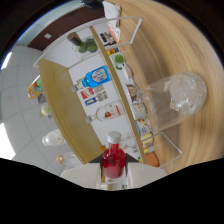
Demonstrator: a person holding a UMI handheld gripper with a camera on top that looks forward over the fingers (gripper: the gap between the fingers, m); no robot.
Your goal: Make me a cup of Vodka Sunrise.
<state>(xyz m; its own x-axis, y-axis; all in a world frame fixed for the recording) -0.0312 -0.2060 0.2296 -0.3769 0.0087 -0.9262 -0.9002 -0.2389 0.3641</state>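
A small bottle of red liquid [114, 159] with a white cap stands between my fingers, and my gripper [114, 176] is shut on it; only the fingers' dark upper parts show beside it. The whole scene looks rolled on its side, while the bottle stays in line with the fingers. Beyond the bottle and to the right, a clear glass [167, 105] holding ice [186, 92] rests on the wooden table [205, 55]. The bottle's cap is apart from the glass.
Ahead stands a white shelf with wooden sides [55, 100] carrying several bottles, among them a blue-labelled one [97, 76] and a clear one with a red label [107, 112]. Small jars and an orange object [152, 160] lie along the table's edge near a white frame [131, 30].
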